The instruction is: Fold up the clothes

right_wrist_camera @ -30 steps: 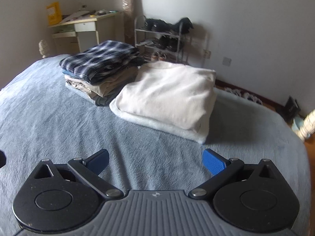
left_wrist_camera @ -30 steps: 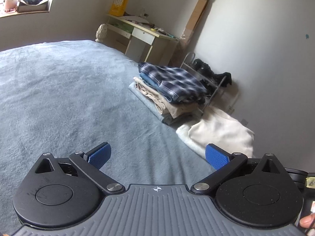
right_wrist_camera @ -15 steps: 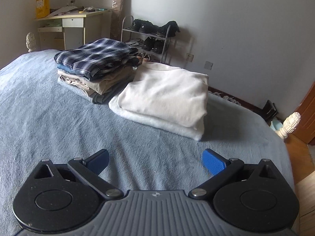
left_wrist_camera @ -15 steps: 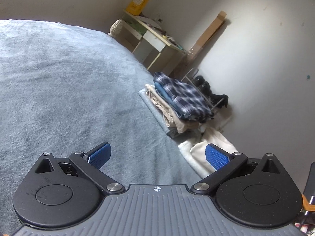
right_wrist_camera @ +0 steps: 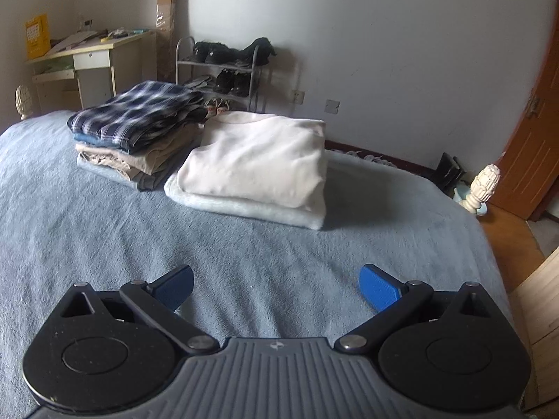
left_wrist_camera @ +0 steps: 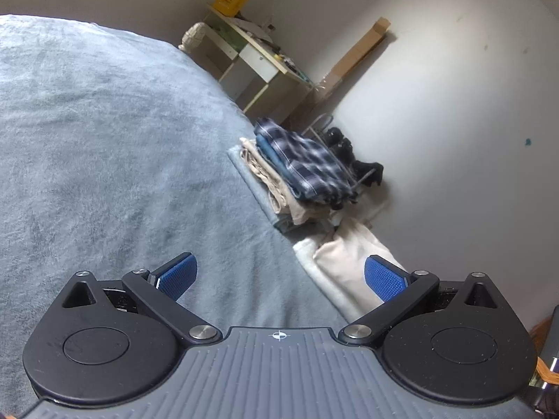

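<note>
Two piles of folded clothes lie on the blue-grey bed cover. One is a stack topped by a blue plaid shirt over beige garments; beside it a cream sweater rests on a pale folded blanket. My right gripper hovers open over bare cover, well short of the cream pile. My left gripper is open too, tilted, with the plaid stack and cream sweater ahead to its right. Nothing is held in either.
A desk and a shoe rack stand against the wall behind the piles. A white bedpost finial marks the bed's right corner, with a wooden door and floor beyond it. A cardboard box leans on the wall.
My left gripper has rolled and tilted, so the bed now slopes in its view. My right gripper has drawn back and turned right, revealing the door and bedpost. Both stay open.
</note>
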`<state>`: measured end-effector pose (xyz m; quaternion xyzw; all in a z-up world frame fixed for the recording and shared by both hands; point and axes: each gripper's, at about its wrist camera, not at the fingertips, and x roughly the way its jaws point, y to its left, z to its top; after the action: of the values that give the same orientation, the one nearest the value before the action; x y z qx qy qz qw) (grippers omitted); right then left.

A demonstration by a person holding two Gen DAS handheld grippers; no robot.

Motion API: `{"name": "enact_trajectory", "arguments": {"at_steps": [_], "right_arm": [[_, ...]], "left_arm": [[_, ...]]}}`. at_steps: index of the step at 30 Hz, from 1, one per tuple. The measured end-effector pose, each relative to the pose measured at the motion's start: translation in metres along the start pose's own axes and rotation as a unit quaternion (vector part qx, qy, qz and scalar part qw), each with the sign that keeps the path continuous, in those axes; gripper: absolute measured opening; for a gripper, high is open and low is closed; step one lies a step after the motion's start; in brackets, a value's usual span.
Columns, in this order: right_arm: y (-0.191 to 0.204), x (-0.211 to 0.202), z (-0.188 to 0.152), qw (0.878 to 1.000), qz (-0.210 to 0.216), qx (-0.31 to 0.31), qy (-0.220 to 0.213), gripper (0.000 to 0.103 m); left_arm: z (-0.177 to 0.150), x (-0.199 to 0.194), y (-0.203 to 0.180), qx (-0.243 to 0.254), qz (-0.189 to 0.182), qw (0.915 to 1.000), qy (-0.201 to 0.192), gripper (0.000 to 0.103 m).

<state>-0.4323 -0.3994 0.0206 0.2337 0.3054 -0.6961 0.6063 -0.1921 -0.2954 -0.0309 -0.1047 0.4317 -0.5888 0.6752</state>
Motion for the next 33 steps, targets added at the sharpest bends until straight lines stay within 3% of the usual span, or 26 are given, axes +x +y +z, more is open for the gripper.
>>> {"name": "enact_trajectory", "arguments": {"at_steps": [5,9,14,23,28,33], "right_arm": [[-0.013,-0.003,-0.011,1.0,0.007,-0.005,-0.013,0.103],[-0.024,-0.003,-0.015,0.999,0.007,-0.03,-0.037,0.103],[-0.052,0.004,-0.014,0.999,0.031,-0.013,-0.042,0.103],[-0.104,0.009,-0.025,0.995,0.085,-0.025,-0.047,0.103],[-0.134,0.013,-0.028,0.993,0.112,0.022,-0.034,0.103],[-0.151,0.01,-0.027,0.991,0.126,0.044,-0.033,0.103]], "left_arm": [[-0.011,0.01,-0.013,0.004,0.006,0.9997,0.024,0.103],[-0.023,0.012,-0.031,0.044,0.03,0.998,0.033,0.103],[-0.037,0.009,-0.054,0.077,0.066,0.994,0.041,0.103],[-0.058,-0.023,-0.105,0.147,0.106,0.9832,0.017,0.103],[-0.065,-0.043,-0.116,0.167,0.14,0.9758,0.013,0.103],[-0.068,-0.061,-0.123,0.188,0.147,0.9711,-0.005,0.103]]}}
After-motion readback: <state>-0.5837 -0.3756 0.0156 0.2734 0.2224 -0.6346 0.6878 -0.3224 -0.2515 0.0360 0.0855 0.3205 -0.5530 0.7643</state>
